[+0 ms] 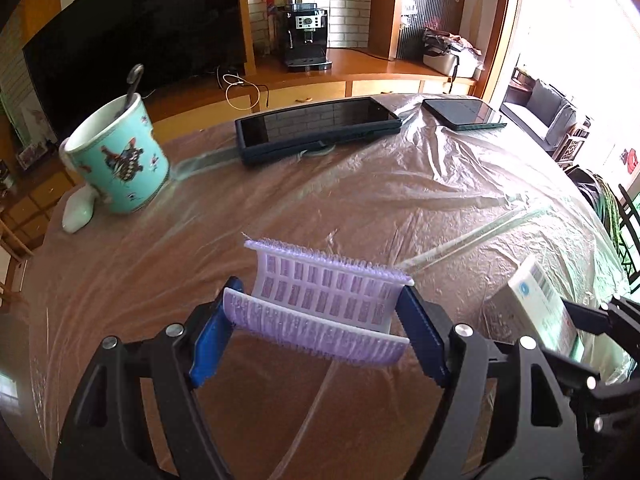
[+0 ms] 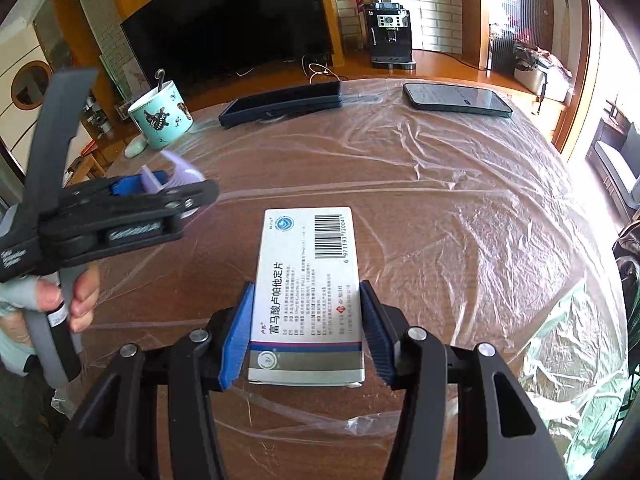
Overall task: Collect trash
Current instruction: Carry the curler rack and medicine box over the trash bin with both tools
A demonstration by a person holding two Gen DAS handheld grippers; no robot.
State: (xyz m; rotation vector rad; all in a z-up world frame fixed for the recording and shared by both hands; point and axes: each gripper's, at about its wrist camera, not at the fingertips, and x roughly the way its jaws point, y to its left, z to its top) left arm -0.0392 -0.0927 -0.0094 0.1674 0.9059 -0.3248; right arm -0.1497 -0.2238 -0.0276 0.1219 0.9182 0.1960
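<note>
Gripping 2 pieces of trash at once, the person is mid-collection: the purple hair roller sits pinched between the pads of the left gripper, jaws fairly wide around it, lifted off the plastic-covered table. At 3 o'clock of it, the medicine box is clamped by the narrowly set right gripper. A mug stands at 10 o'clock. No bin shows; the next move likely calls for carrying both to one.
</note>
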